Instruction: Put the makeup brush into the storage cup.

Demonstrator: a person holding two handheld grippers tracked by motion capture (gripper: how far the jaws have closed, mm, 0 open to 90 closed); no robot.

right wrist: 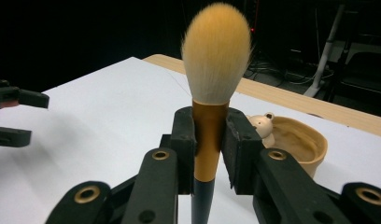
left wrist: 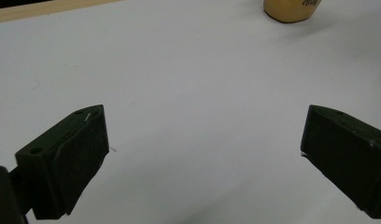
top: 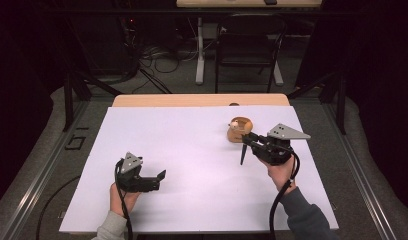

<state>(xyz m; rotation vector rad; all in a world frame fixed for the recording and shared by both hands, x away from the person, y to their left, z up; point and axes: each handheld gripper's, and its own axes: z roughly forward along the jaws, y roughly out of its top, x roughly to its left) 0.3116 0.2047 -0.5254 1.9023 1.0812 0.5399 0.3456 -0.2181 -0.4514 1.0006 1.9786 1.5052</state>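
Right gripper view: the brush is seen clamped between the two black jaws of the right gripper, the pads pressed on either side of its gold collar. The brush is held upright in this view, with the pale, fluffy bristles rising well above the jaws and the dark handle passing down between them. Just beyond the right-hand jaw a wooden bowl is seen on the white table cover, with a small bear figure at its near rim. At the left edge of this view the jaws of the left gripper are seen farther off, apart from each other.

In the left gripper view the jaws are spread wide with nothing between them, and bare white cover is seen in the gap. The lower part of the bowl is cut off by the top edge, well apart from these jaws.

In the high view the layout is given that the gripper views lack: the left gripper is held low at the near left of the cover, and the right gripper at the right, just beside the bowl. The brush is seen here as a thin dark handle slanting down toward the cover; its bristles cannot be told apart from the bowl behind them.
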